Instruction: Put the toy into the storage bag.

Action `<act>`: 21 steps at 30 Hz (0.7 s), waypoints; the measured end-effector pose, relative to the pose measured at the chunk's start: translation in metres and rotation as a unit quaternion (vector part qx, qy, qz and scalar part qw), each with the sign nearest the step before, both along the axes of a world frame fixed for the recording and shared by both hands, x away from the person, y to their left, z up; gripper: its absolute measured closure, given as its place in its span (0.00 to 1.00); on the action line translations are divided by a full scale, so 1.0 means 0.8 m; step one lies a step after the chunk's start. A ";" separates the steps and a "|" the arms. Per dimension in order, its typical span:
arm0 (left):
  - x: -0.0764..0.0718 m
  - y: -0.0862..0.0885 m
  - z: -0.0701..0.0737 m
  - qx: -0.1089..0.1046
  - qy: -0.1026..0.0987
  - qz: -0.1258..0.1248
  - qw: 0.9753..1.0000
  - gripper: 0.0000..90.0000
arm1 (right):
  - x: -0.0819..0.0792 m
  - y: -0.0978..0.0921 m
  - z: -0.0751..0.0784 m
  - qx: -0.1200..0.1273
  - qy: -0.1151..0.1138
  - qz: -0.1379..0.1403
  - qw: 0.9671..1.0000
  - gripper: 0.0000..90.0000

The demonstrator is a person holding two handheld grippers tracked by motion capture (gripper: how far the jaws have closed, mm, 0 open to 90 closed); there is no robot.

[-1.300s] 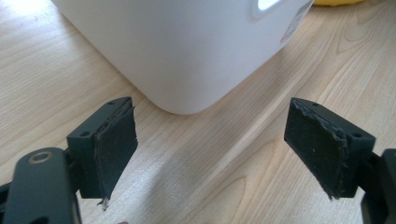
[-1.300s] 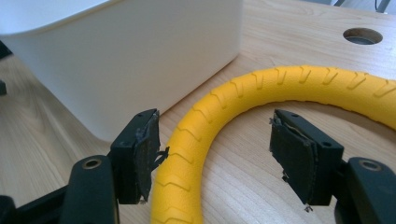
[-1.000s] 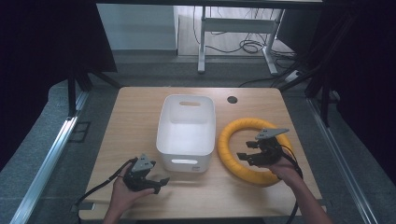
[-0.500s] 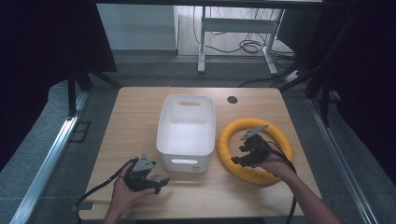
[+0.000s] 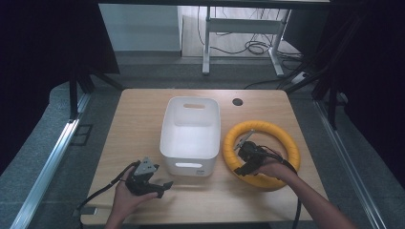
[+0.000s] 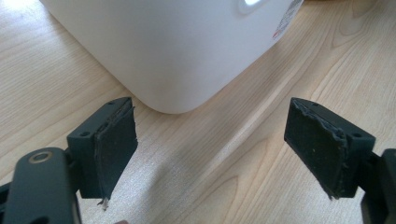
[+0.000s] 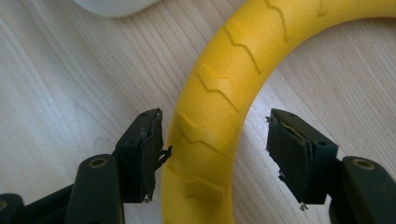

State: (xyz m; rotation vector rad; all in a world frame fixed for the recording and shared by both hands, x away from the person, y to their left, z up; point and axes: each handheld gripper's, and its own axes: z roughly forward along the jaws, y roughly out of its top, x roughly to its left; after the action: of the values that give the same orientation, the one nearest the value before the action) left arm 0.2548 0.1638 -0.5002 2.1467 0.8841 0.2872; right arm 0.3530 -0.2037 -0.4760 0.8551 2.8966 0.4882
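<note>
A yellow ring (image 5: 261, 153) with zigzag ridges lies flat on the wooden table (image 5: 143, 109), right of a white plastic bin (image 5: 191, 135). My right gripper (image 5: 243, 168) is open and low over the ring's near-left arc. In the right gripper view the ring's tube (image 7: 219, 112) passes between the two open jaws, nearer the left one. My left gripper (image 5: 165, 187) rests open at the table's front left, just before the bin's near-left corner (image 6: 182, 56), with bare wood between its jaws.
The bin is empty with a handle slot in its front wall. A small dark round hole (image 5: 237, 101) marks the table's far right. Beyond the table are a desk frame and cables on the floor. Cables trail from both grippers.
My right gripper has moved left and down, from the ring's right side to its near-left arc, and now straddles the tube. The left gripper has stayed put.
</note>
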 end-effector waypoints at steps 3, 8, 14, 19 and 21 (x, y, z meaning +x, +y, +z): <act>0.000 0.000 0.000 0.000 0.000 0.000 1.000 0.19 | 0.001 0.004 -0.006 -0.016 0.009 0.004 1.000 0.40; 0.000 -0.001 -0.001 0.001 0.002 0.000 1.000 0.19 | 0.004 0.011 -0.019 -0.034 0.021 0.012 0.999 0.41; 0.001 -0.003 -0.003 0.003 0.004 -0.002 1.000 0.19 | 0.005 0.017 -0.031 -0.046 0.033 0.014 0.998 0.46; 0.001 -0.003 -0.003 0.002 0.005 -0.001 1.000 0.19 | 0.007 0.019 -0.033 -0.044 0.046 0.006 0.998 0.49; 0.001 -0.003 -0.003 0.001 0.006 -0.001 1.000 0.19 | 0.009 0.019 -0.032 -0.046 0.054 0.000 0.997 0.50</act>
State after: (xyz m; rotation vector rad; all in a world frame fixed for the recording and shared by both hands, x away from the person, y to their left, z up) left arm 0.2555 0.1611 -0.5029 2.1540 0.8877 0.2749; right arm 0.3601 -0.1883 -0.5016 0.8941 2.9888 0.3153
